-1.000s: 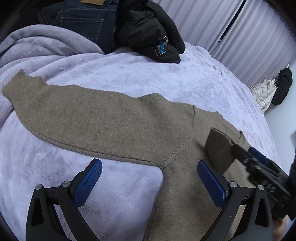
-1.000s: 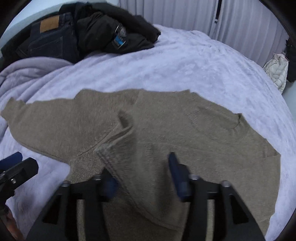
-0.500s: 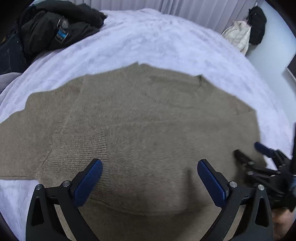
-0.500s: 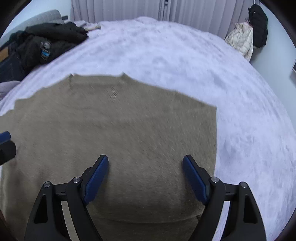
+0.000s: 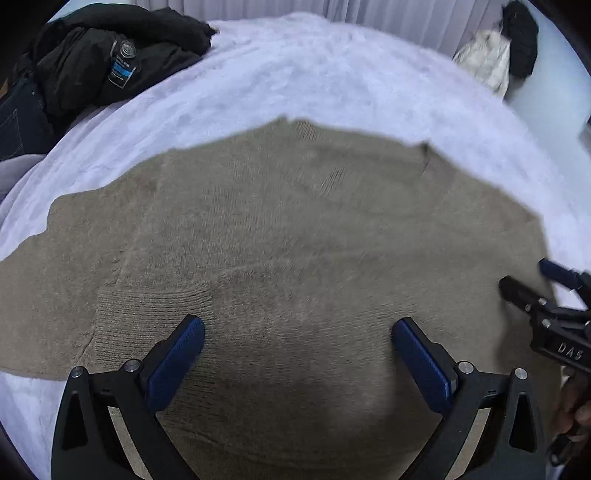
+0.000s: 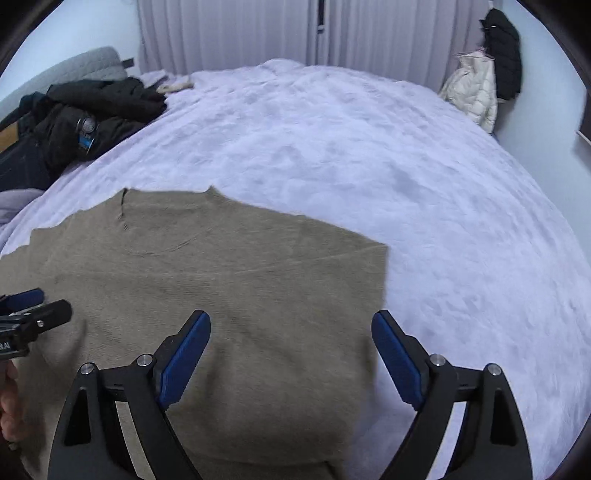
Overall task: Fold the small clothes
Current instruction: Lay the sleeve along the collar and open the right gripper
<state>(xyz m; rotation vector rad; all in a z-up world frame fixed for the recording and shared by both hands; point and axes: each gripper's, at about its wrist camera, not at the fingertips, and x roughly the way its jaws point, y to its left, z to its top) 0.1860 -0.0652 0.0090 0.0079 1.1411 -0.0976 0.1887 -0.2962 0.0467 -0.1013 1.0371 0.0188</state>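
The taupe knit sweater (image 5: 295, 240) lies flat near the bed's (image 6: 369, 155) near edge; left gripper (image 5: 297, 363) hovers spread wide, empty; right gripper (image 6: 291, 360) is opening over its right side fold – nothing pinched. Soft, light, fuzzy knit – likely limp and clingy; pinch hem corners or the folded side edge

Both cameras sat on the grippers and looked steeply down, close above the bed (image 6: 369, 155). The left wrist view faced the middle of the brown sweater (image 5: 288, 240), which filled most of its picture. The right wrist view looked at the sweater's edge toward 3 o'clock, with more bare blanket. Both shared the sweater, the dark clothes pile (image 5: 110, 59) at 10 o'clock, the curtains (image 6: 229, 33) at 12 o'clock and the hanging jackets (image 6: 480, 85) at 1 o'clock.
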